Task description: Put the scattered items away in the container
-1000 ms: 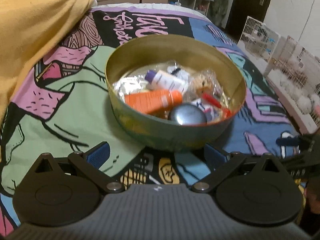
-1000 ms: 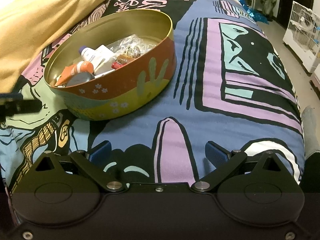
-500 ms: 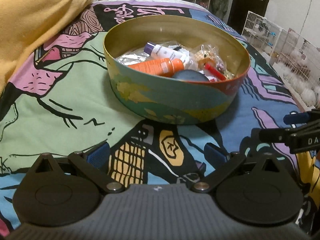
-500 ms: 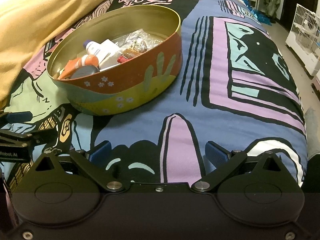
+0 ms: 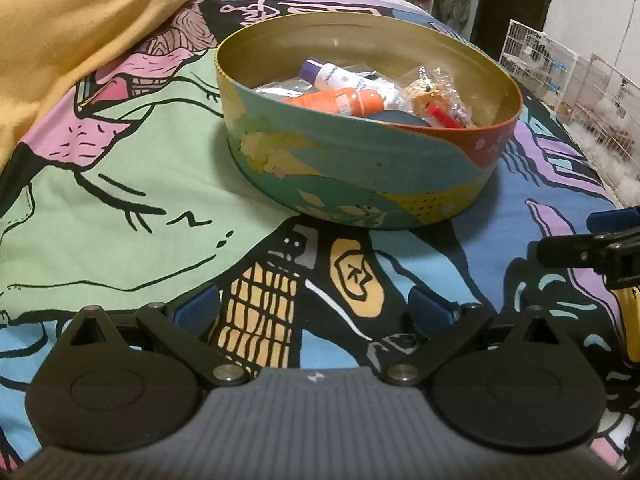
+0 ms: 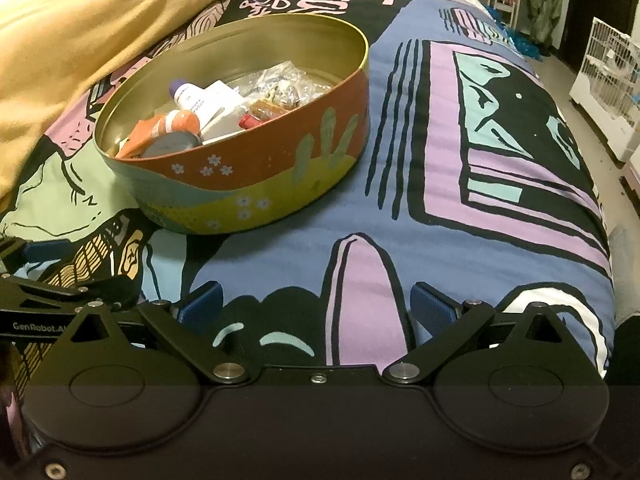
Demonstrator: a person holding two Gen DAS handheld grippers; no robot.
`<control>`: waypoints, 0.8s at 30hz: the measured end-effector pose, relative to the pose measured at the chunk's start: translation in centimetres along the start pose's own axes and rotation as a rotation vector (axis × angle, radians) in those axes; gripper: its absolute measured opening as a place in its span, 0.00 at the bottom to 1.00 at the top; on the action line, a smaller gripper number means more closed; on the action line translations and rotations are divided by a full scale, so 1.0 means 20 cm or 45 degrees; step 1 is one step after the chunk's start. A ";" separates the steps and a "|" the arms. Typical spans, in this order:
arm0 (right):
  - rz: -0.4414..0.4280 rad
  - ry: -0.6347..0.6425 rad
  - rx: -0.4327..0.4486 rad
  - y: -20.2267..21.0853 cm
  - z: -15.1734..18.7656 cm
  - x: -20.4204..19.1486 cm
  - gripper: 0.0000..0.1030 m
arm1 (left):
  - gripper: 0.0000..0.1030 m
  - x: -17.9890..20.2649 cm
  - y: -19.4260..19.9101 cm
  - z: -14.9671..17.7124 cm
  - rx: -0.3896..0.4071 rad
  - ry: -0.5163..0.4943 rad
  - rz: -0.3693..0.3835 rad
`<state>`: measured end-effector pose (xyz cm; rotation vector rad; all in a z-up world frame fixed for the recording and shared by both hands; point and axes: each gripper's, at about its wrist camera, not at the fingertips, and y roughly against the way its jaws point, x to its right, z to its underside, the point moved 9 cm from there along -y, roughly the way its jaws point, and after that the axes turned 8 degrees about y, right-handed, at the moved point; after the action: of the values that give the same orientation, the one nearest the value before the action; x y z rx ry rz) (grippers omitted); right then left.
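nearly done by the look of it: round tin (image 5: pixel 360 176) at 12 o'clock on the bed (image 6: pixel 440 200), holding orange tube (image 5: pixel 344 101) and the rest, nothing loose visible, left tool (image 5: pixel 316 306) and right tool (image 6: pixel 316 306) both spread, empty.

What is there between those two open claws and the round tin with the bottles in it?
Nothing visible. Only bare printed bedspread lies between the left gripper and the tin, and likewise between the right gripper and it. The yellow blanket sits off to the side, behind the tin.
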<state>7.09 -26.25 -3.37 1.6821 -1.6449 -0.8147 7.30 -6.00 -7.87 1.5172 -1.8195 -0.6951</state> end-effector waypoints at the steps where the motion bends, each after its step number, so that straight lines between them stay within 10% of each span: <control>1: 0.001 0.000 -0.001 0.00 0.00 0.00 0.98 | 1.00 -0.01 -0.01 0.00 -0.003 0.002 -0.003; 24: 0.134 -0.011 -0.031 -0.12 0.03 0.01 1.00 | 1.00 -0.01 -0.06 0.00 0.132 0.027 -0.070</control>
<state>8.08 -26.37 -5.65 1.5631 -1.7068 -0.7885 8.17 -6.01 -8.86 1.6406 -1.8288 -0.6164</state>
